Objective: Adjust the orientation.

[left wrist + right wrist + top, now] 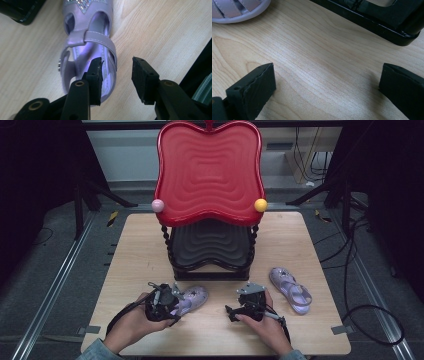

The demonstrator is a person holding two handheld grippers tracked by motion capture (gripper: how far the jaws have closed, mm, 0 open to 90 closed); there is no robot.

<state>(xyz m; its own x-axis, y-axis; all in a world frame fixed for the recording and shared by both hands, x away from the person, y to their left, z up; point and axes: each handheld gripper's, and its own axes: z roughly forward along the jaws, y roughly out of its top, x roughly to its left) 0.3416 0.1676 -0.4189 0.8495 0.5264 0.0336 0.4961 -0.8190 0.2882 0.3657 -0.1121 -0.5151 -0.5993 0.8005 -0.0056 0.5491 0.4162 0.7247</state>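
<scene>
Two lilac sandals on wooden table (pixel 135 245): one sandal (pixel 87 50) under left gripper (pixel 117 72), jaws apart, one jaw over its heel end, not clamped. Other sandal (pixel 291 290) lies right of right gripper (pixel 245 307), jaws wide apart over bare wood nr black rack base (pixel 372 22).

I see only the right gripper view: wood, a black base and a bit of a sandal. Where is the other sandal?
Observer: The second lilac sandal lies by the left claw, in front of the black lower tray.
Operator: Is the left claw holding it?
Observer: No. In the left gripper view the left claw is open, one jaw over the sandal's heel, the other over bare table.
Operator: What is above that black base?
Observer: A red apple-shaped upper tray with a pink ball and a yellow ball at its front corners.
</scene>
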